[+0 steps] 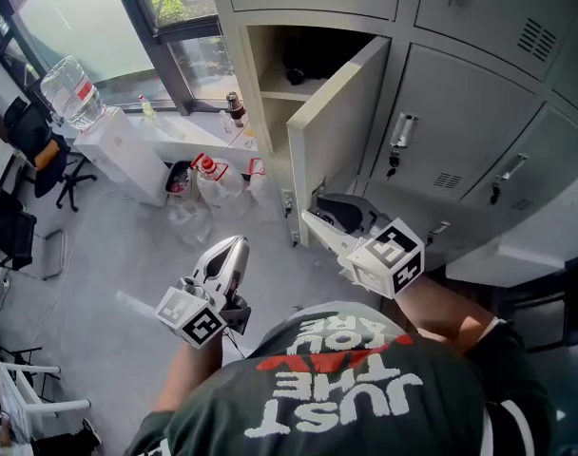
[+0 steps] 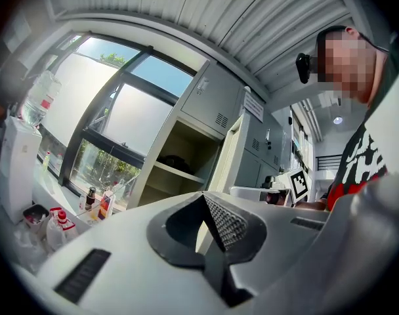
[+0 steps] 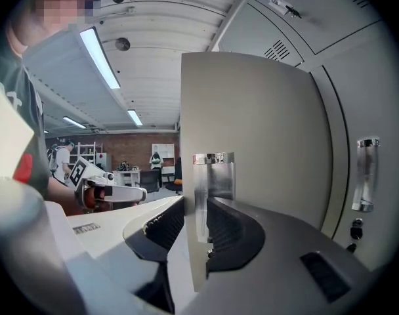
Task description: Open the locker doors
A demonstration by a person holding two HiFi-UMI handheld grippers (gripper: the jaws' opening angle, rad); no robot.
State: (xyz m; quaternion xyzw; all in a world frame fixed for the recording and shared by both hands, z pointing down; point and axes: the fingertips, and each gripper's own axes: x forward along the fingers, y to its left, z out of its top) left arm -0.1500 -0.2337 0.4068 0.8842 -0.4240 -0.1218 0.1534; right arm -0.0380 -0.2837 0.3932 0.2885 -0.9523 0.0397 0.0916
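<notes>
A bank of grey lockers fills the wall ahead. One locker door stands swung out towards me, baring a compartment with a shelf and a dark thing on it. My right gripper is at the lower free edge of that door. In the right gripper view the door's edge and its metal handle sit between the right gripper's pads, which press on them. My left gripper hangs free to the left of the door, shut and empty.
The neighbouring locker doors are closed, each with a metal handle and a key. A water dispenser with its bottle stands by the window. Plastic bags and bottles lie on the floor beside the lockers. Office chairs stand at the left.
</notes>
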